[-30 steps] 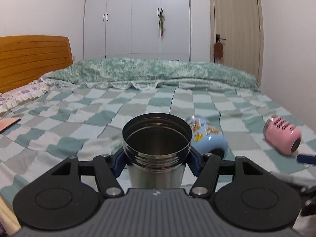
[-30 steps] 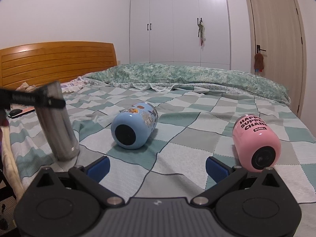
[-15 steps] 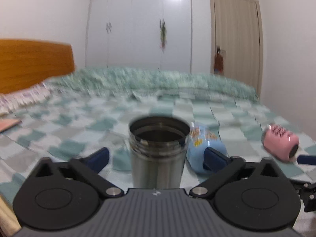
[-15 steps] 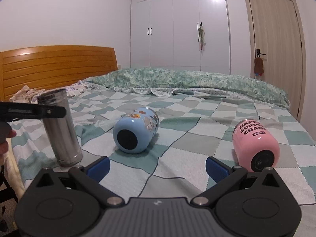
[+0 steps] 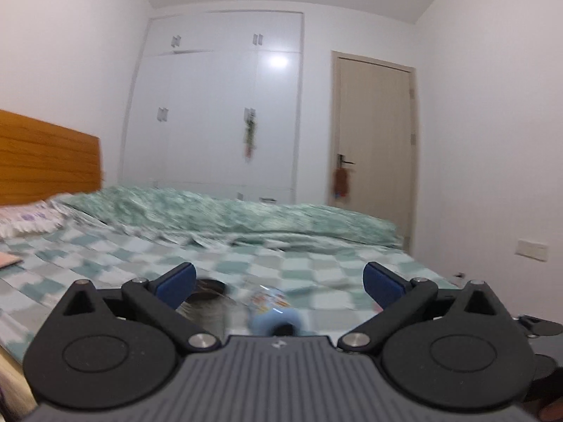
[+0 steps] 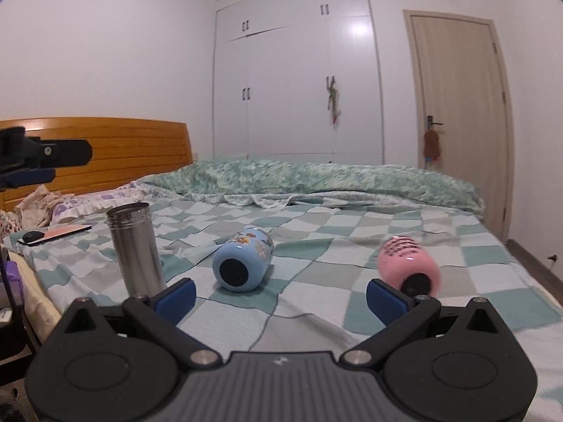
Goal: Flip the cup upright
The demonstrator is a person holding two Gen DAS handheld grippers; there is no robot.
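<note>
A steel cup (image 6: 136,248) stands upright on the checked bedspread (image 6: 316,256), its mouth up. A blue cartoon cup (image 6: 242,263) lies on its side to its right, base toward me. A pink cup (image 6: 408,263) lies on its side further right. My right gripper (image 6: 280,297) is open and empty, low in front of the blue cup. My left gripper (image 5: 278,281) is open and empty, raised above the steel cup (image 5: 207,302) and blue cup (image 5: 272,311), both blurred and low in the left wrist view. The left gripper also shows at the right wrist view's left edge (image 6: 42,161).
A wooden headboard (image 6: 140,147) and pillows lie at the left. A phone and a dark object (image 6: 52,234) rest on the bed's left side. A green quilt (image 6: 334,183) is bunched at the far side. A white wardrobe (image 6: 299,81) and door (image 6: 461,116) stand behind.
My left gripper opened, let go of the steel cup, which stays upright, and rose and pulled back. My right gripper also lifted a little; the cups on their sides have not moved.
</note>
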